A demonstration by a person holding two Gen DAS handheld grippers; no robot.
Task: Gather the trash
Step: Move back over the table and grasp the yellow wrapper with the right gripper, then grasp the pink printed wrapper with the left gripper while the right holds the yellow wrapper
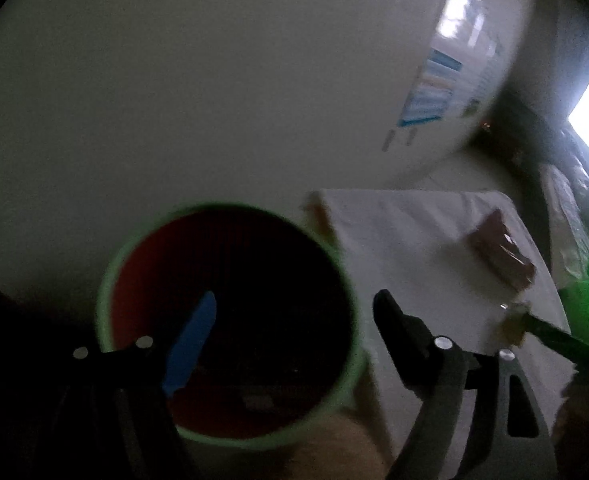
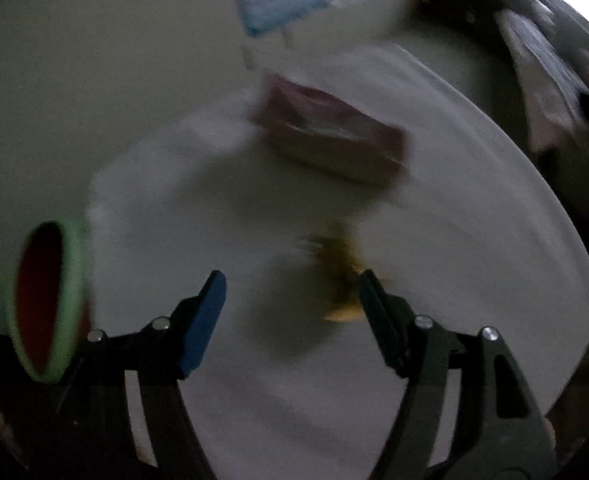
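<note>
dim, blurry frames | left gripper [image 1: 290, 320] jaws apart over red bin [image 1: 230, 320], green rim near table [image 1: 406, 232] edge, bin floor too dark | right gripper [image 2: 290, 312] jaws apart, nothing clamped | yellowish scrap [image 2: 340, 276] smeared, by right finger | brown packet [image 2: 330, 140] farther back

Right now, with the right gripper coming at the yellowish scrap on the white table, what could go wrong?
The right-wrist view is smeared, so the right gripper, jaws open, may misjudge the yellowish scrap lying toward its black finger and nudge it aside. The bin sits off the table edge, so a loose grip could drop trash short. The left gripper, open, hangs over the bin's mouth and could block the drop.
</note>
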